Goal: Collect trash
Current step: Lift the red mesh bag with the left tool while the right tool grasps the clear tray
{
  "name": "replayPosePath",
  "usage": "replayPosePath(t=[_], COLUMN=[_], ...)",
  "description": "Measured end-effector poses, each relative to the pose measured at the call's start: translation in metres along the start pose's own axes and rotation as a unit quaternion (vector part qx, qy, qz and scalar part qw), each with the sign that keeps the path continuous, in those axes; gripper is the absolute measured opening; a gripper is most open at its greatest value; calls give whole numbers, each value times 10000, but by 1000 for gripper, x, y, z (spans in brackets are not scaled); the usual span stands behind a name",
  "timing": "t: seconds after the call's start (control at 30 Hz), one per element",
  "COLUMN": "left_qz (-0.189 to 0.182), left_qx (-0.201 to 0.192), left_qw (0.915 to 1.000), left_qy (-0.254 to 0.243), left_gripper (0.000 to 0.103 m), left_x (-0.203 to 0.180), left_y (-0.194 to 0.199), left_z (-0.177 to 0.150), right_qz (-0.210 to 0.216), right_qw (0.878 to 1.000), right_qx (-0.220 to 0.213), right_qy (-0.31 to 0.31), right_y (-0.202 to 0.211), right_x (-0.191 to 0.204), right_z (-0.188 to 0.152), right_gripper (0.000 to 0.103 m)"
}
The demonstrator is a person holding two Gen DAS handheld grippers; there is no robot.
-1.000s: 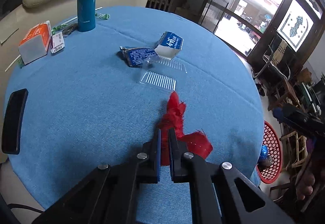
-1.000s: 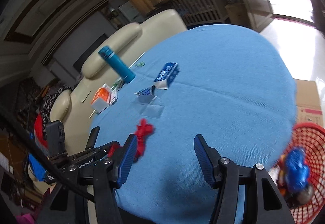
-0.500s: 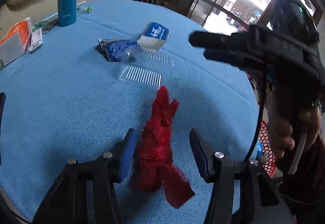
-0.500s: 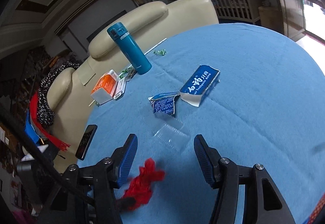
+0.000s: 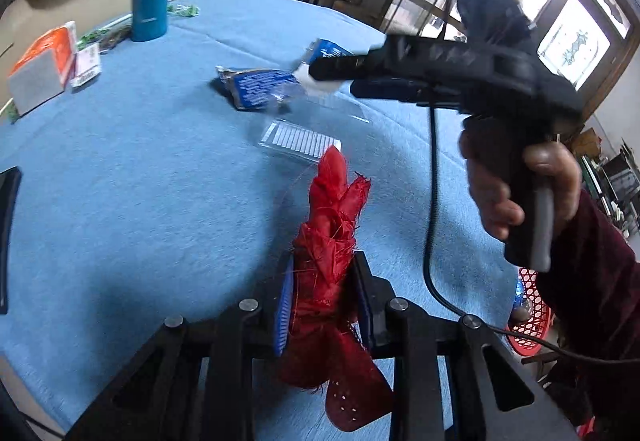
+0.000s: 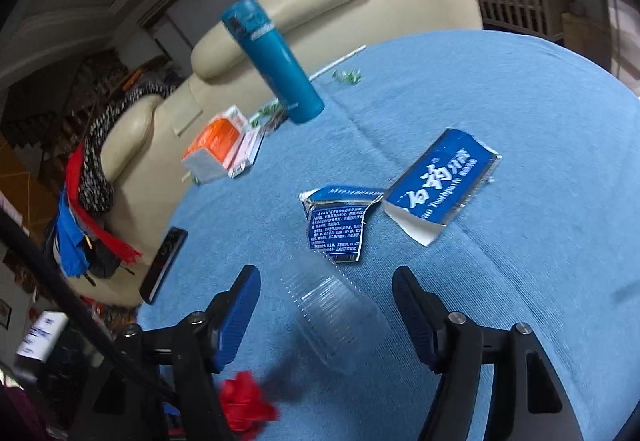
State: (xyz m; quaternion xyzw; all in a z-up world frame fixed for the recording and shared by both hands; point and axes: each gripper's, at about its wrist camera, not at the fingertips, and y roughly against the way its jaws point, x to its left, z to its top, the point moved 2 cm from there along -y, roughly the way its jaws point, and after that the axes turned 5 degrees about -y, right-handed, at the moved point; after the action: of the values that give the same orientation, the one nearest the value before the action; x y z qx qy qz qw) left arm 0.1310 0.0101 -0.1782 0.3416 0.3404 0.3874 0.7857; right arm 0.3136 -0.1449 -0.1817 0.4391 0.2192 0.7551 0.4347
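Observation:
A crumpled red net bag [image 5: 328,241] lies on the blue tablecloth [image 5: 140,181]. My left gripper [image 5: 324,269] is closing around its middle, and the blue pads [image 5: 282,305] press on it from both sides. My right gripper [image 6: 326,277] hovers over a clear plastic tray [image 6: 336,321] with its jaws opening; the tray lies between the fingers without touching them. In the left wrist view a hand holds the right gripper [image 5: 336,77] above the clear tray [image 5: 300,141]. Two torn blue toothpaste box pieces [image 6: 436,185] [image 6: 336,225] lie just beyond.
A teal flask [image 6: 276,61], an orange and white box [image 6: 216,149] and small wrappers stand at the far side near a cream sofa. A black phone [image 6: 164,265] lies by the left table edge. A red basket [image 5: 532,305] sits on the floor to the right.
The left jaws let go of the red net's thin end, spread, then closed in around its thicker middle. The right gripper swung in over the clear tray and widened.

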Motion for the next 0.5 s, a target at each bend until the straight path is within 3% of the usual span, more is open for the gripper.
replayPosePath(t=[0.3, 0.37, 0.5], left_qz=[247, 307, 321], left_qx=[-84, -147, -255], left_qw=[9995, 9993, 9990], left_qy=[156, 145, 157], left_gripper=[30, 30, 30], left_x=[12, 11, 14], left_y=[33, 38, 44], left_z=[-4, -2, -1], right_qz=[-33, -90, -156], right_qw=[9986, 9988, 9997], right_qx=[438, 411, 206], right_qy=[278, 258, -38], right_y=[-30, -30, -18], right_x=[9, 11, 9], right_z=[-14, -21, -34], right_gripper=[73, 55, 51])
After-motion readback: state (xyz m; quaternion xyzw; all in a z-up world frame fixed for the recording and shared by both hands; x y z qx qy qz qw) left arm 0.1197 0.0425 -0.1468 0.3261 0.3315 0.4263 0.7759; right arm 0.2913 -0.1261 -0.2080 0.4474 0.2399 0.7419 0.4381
